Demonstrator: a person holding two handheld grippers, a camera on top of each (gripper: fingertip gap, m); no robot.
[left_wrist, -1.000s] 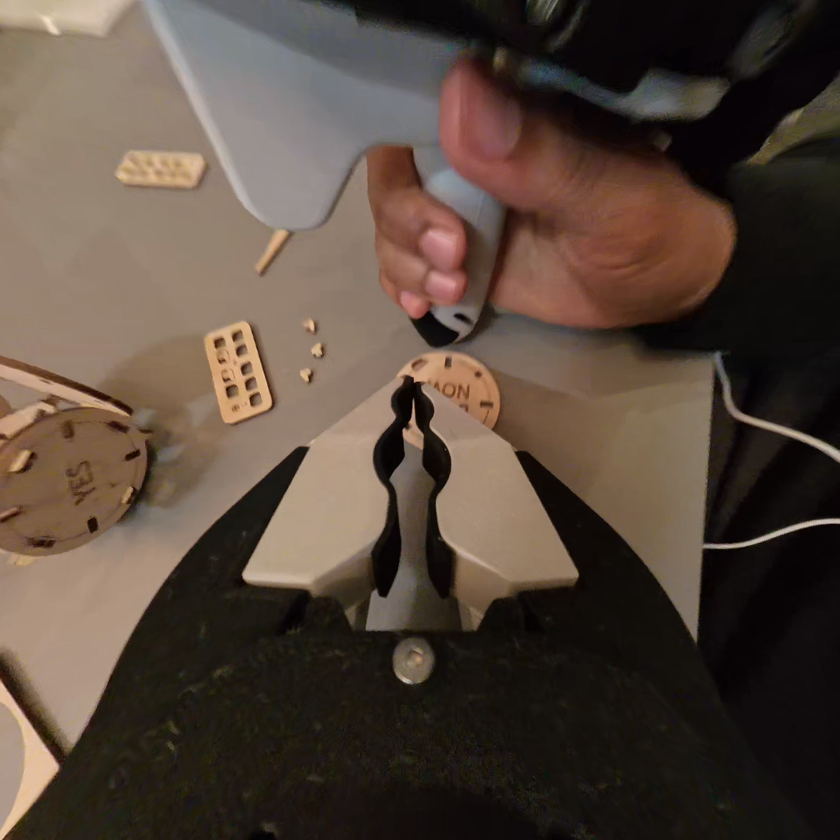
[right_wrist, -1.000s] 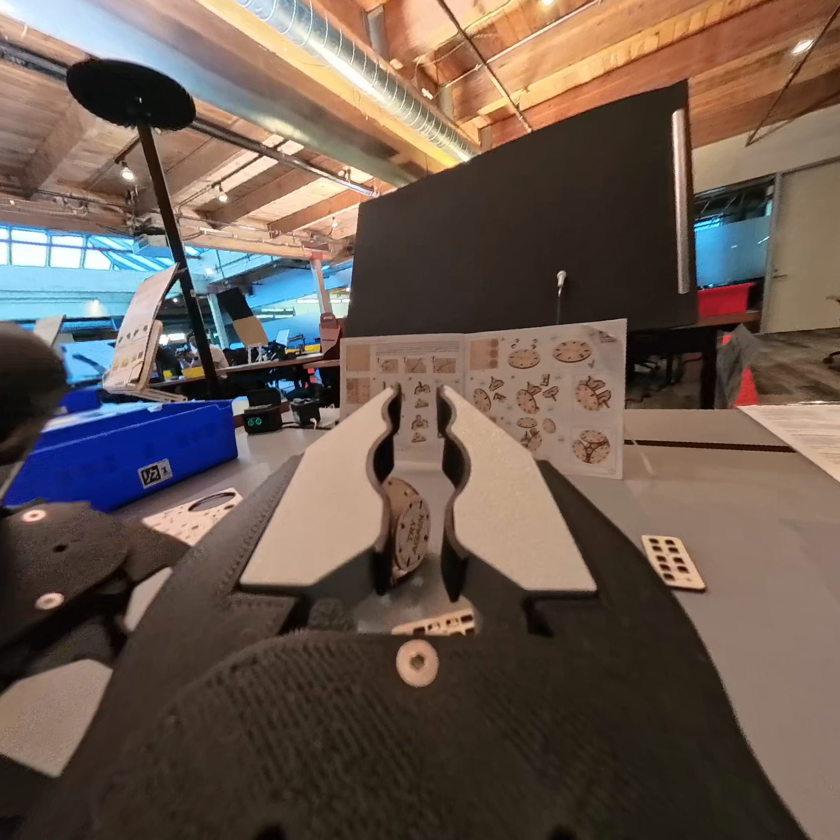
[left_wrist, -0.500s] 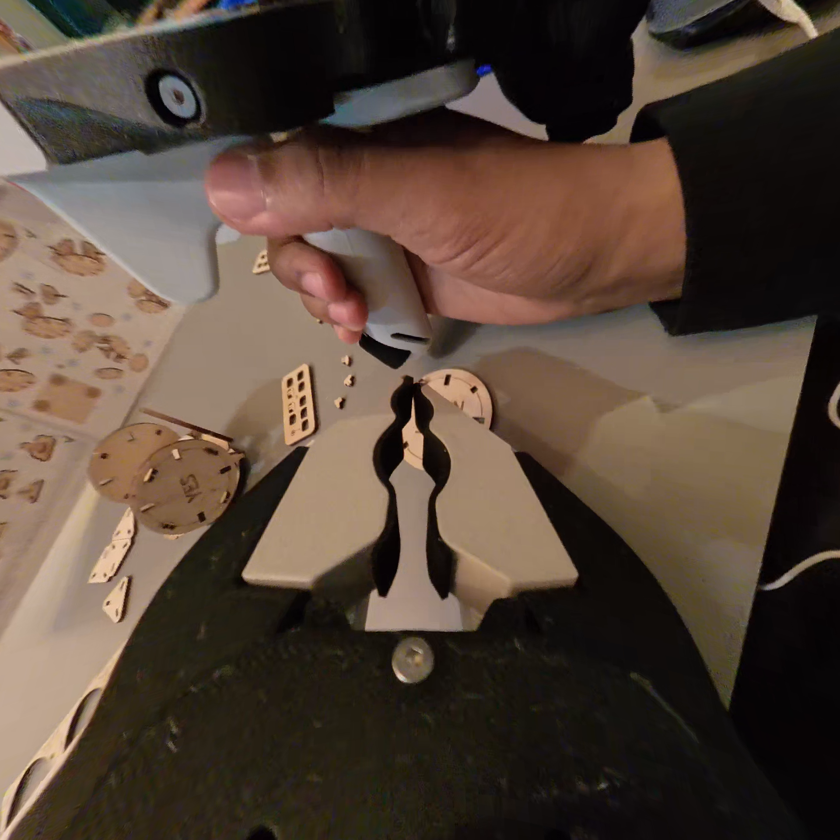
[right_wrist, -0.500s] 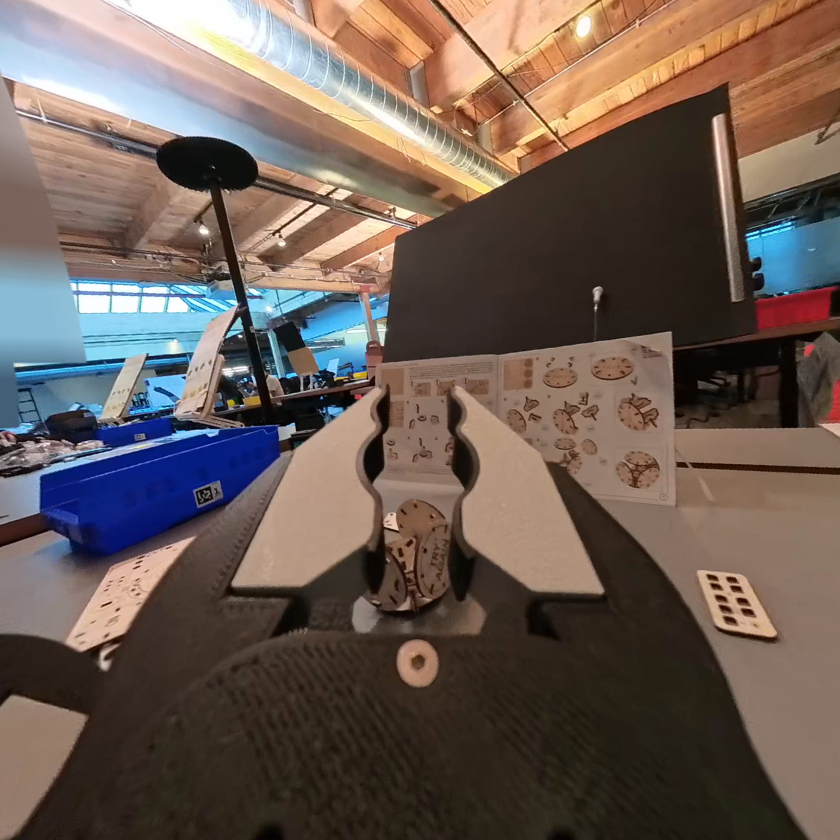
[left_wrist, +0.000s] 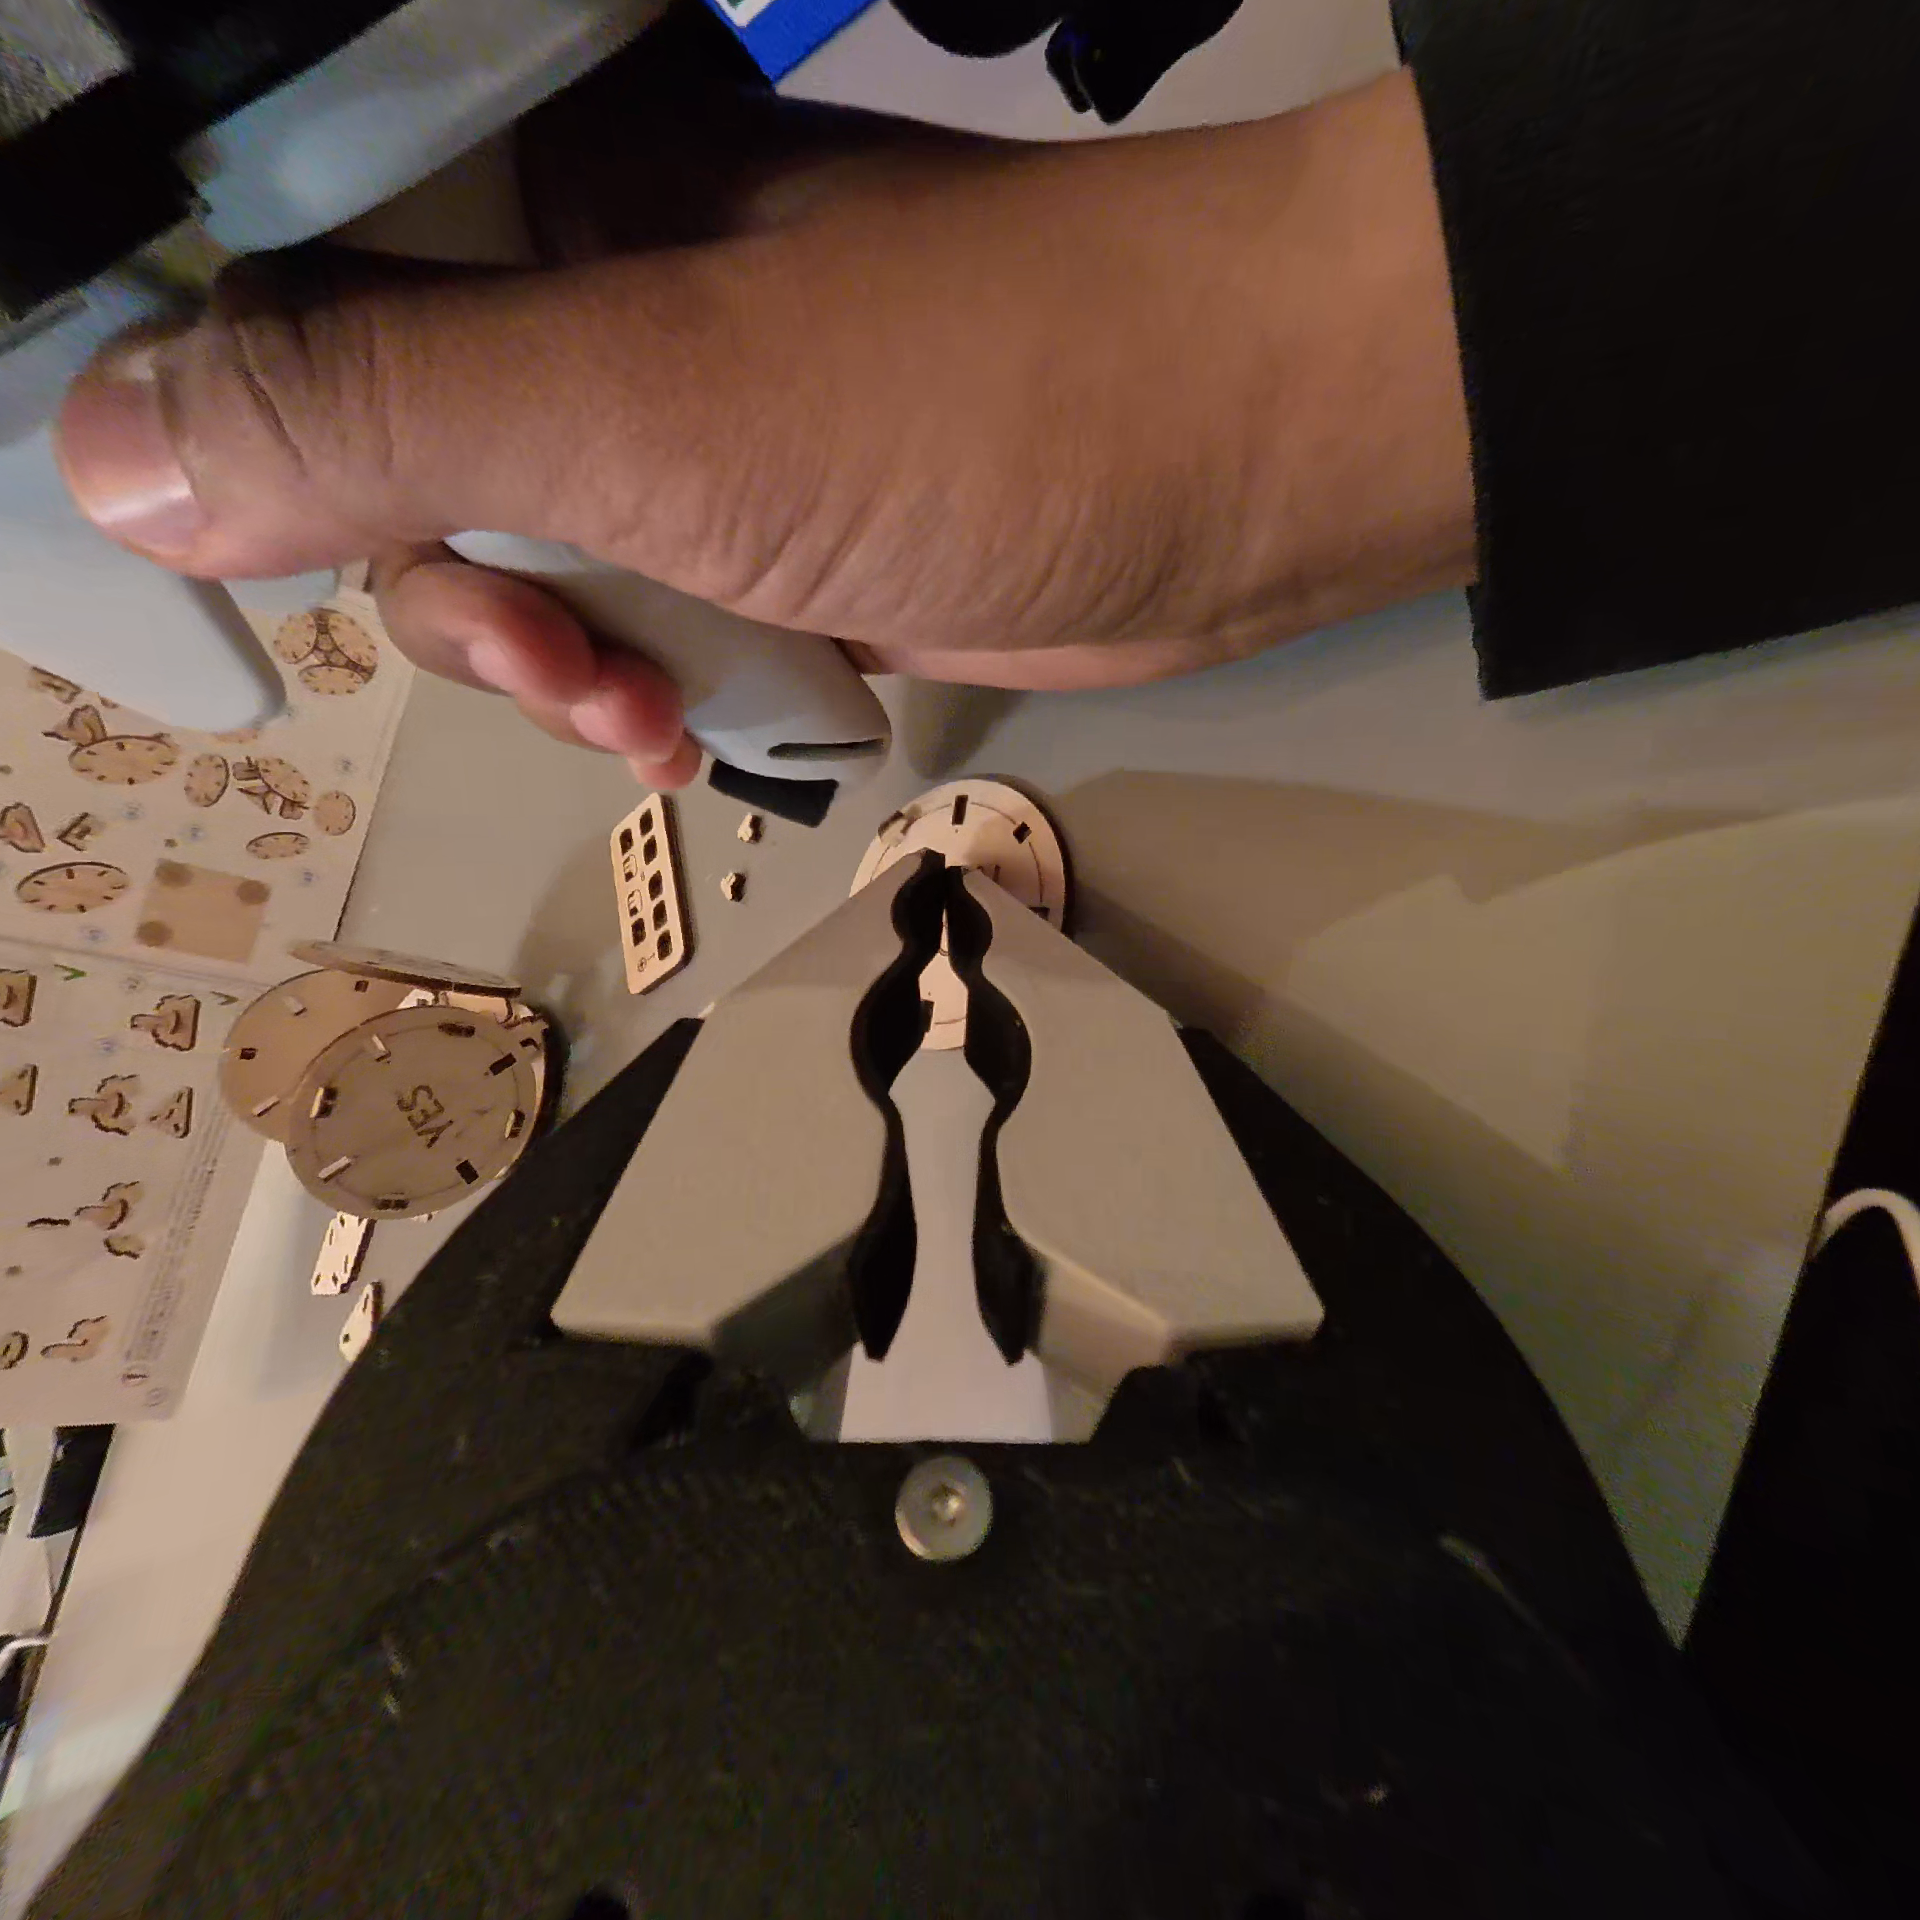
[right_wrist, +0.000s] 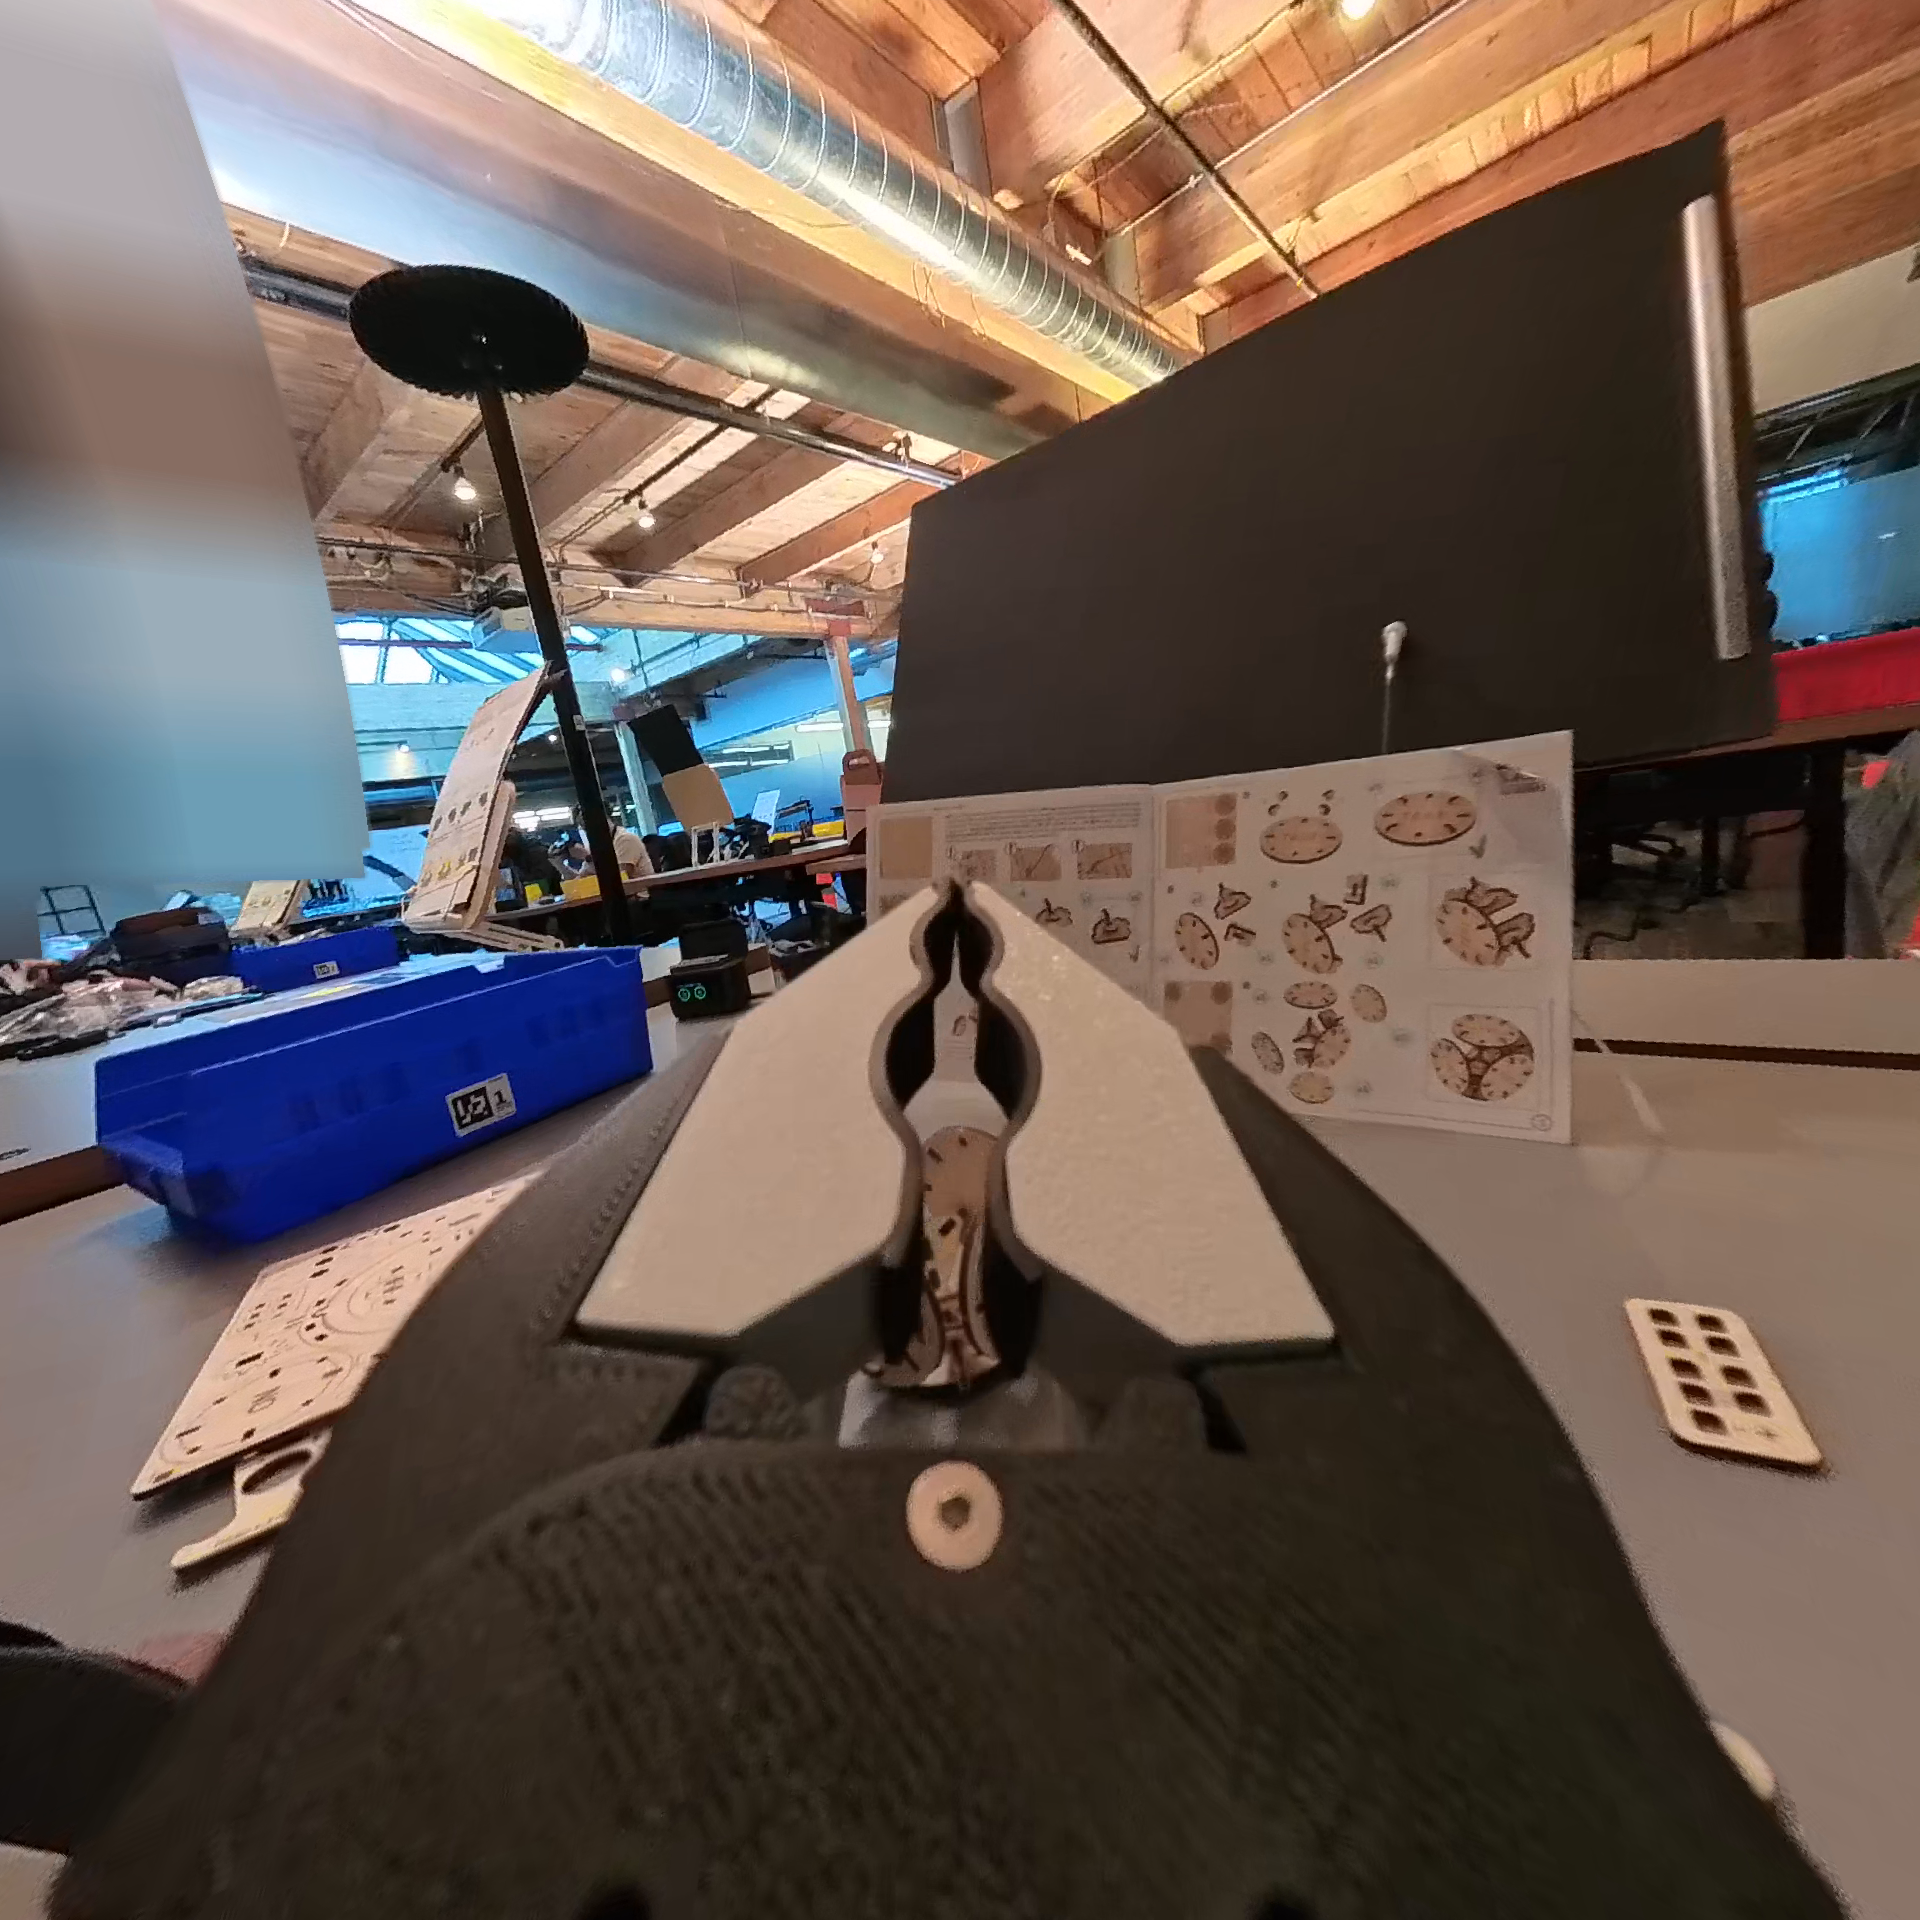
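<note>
Left wrist view: shows left gripper (left_wrist: 943, 871) closed, tips meeting on nothing, poised over a round pale wooden disc with small slots (left_wrist: 1003, 831) lying flat on the grey table (left_wrist: 1351, 883). Left of it, shows 2 tiny wooden bits (left_wrist: 748, 828), a slotted rectangular wooden plate (left_wrist: 650, 894) and, farther left, an assembly of 2 slotted wooden discs (left_wrist: 416, 1101) beside a printed instruction sheet (left_wrist: 104, 935). Above, shows a hand (left_wrist: 831, 416) wrapped around a pale grey handle (left_wrist: 769, 717).

Right wrist view: shows right gripper (right_wrist: 956, 894) closed at the tips, empty, with the disc assembly visible low through the gap behind them. Far left, shows a blue plastic bin (right_wrist: 364, 1070); near left, a punched wooden sheet (right_wrist: 312, 1340).
</note>
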